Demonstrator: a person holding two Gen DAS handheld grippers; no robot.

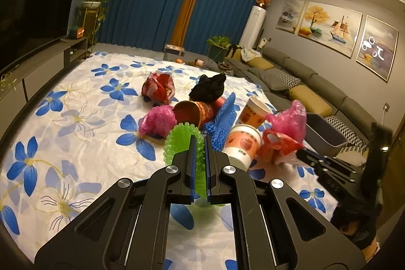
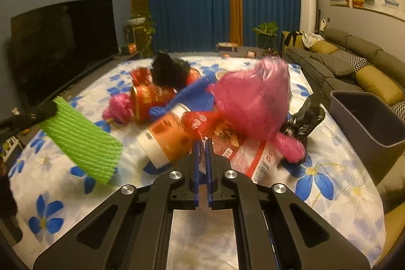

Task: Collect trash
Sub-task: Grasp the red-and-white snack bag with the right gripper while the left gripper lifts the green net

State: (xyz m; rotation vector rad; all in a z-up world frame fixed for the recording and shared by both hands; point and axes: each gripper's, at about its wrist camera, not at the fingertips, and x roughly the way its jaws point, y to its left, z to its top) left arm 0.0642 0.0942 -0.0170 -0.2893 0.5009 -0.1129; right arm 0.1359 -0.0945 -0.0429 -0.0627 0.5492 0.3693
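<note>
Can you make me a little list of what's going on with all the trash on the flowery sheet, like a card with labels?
place: flowery sheet in a living room
left gripper: shut on green foam net
right gripper: shut on the edge of the red plastic bag, pink bag bunched just above it
trash pile: paper cups, blue foam net, black bag, more pink and red bags
bin: grey bin at the sheet's right side, inside hidden
</note>
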